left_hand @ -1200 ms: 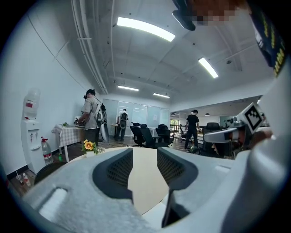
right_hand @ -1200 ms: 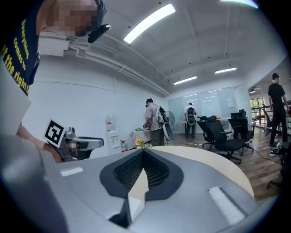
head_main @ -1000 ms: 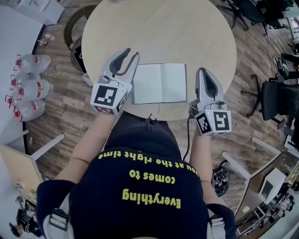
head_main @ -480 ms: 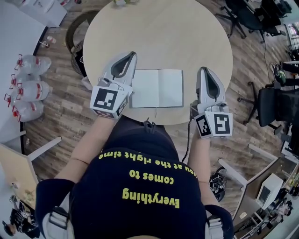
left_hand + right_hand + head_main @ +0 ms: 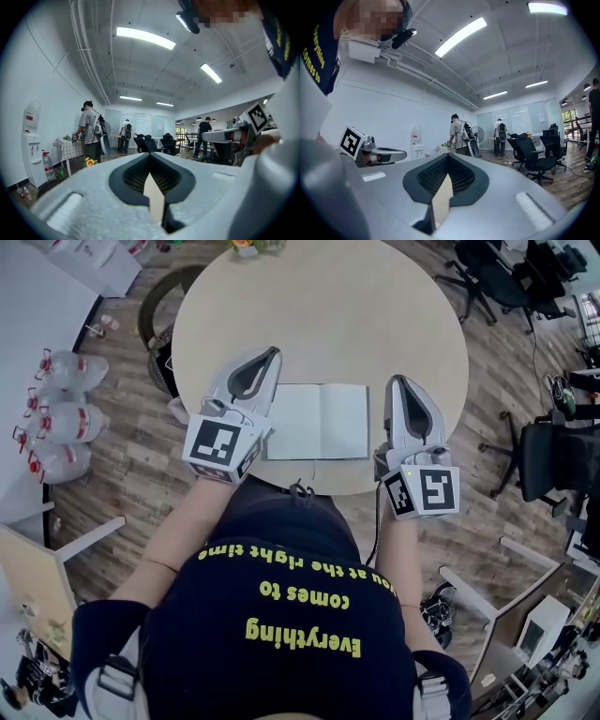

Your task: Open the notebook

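The notebook [image 5: 319, 421] lies open and flat, white pages up, near the front edge of the round beige table [image 5: 319, 306]. My left gripper [image 5: 273, 353] hovers just left of the notebook, and its jaws are shut with nothing between them. To the notebook's right my right gripper [image 5: 397, 381] is also shut and empty. In the left gripper view the left gripper [image 5: 150, 157] points level out into the room, pads together. The right gripper view shows the right gripper [image 5: 447, 159] closed the same way. Neither gripper view shows the notebook.
Several water bottles [image 5: 56, 418] lie on the wooden floor to the left. Office chairs [image 5: 553, 456] stand at the right. A small yellow and green object [image 5: 246, 245] sits at the table's far edge. People and a water dispenser [image 5: 33, 150] stand far across the room.
The left gripper's jaws, open a second ago, have closed. Both grippers have risen slightly beside the notebook, which has stayed open and in place.
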Demonstrator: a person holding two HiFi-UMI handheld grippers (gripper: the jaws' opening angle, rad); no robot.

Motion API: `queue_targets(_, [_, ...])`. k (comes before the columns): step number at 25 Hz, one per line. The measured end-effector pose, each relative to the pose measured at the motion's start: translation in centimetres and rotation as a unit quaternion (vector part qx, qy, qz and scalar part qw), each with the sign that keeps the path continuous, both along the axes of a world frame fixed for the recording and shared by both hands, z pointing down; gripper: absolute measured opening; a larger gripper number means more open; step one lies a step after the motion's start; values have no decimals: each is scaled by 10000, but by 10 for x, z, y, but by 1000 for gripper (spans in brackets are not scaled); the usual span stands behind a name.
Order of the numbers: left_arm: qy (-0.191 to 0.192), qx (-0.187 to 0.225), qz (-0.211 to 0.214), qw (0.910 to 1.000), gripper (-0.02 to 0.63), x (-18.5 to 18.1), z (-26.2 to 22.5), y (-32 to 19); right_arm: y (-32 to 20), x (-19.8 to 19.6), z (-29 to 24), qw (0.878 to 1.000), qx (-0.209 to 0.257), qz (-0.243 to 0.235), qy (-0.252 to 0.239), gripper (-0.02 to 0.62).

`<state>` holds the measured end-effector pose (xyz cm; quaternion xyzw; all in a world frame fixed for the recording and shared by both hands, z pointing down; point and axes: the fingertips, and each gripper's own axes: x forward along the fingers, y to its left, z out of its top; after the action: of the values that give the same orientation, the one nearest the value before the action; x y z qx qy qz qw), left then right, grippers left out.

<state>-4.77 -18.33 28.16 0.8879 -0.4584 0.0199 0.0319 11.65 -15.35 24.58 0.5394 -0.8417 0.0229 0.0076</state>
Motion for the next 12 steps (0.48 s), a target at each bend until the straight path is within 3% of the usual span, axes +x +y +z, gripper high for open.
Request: queue_targets(12, [0,-36,15,10000,2,3,0,-3,-6,-4,4,10000,-77,-46,30,12])
